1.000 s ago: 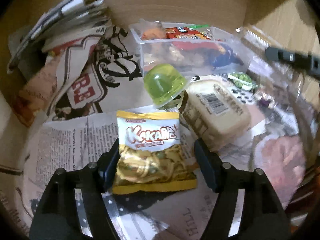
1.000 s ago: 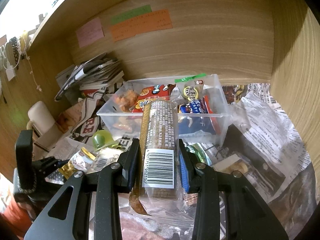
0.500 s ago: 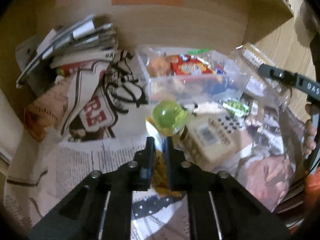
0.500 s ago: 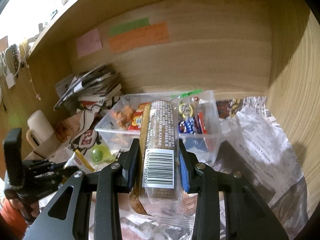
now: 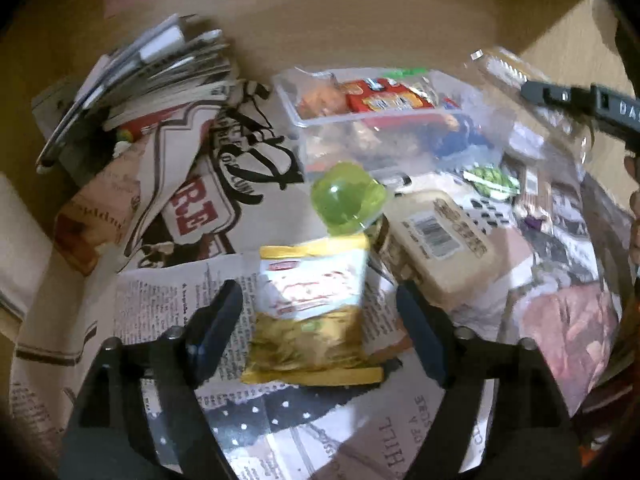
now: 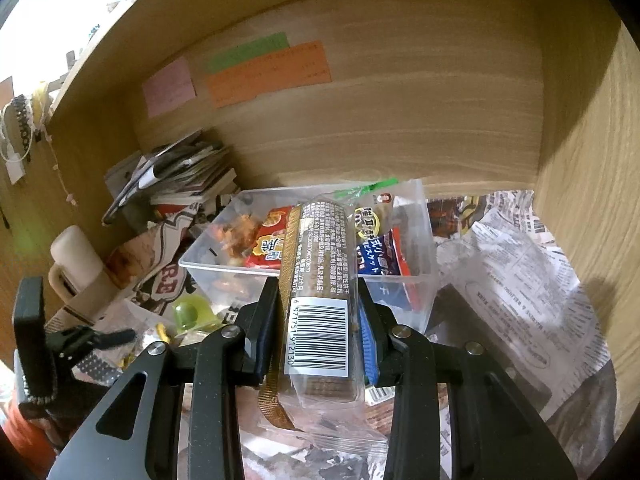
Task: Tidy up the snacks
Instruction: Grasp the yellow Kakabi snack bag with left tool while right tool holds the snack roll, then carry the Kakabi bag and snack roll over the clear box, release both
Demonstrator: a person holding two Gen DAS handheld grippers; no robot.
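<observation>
The right gripper squeezes a cookie pack, ready to drop into the clear box. The left gripper gapes wide around the yellow bag and must pinch it.

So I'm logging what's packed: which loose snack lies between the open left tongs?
The yellow chip bag, flat on the newspaper between the left tongs; green jelly cup and beige pack lie beyond.

The left gripper hangs wide open around a yellow snack bag lying on newspaper, a green jelly cup just beyond it.
</observation>
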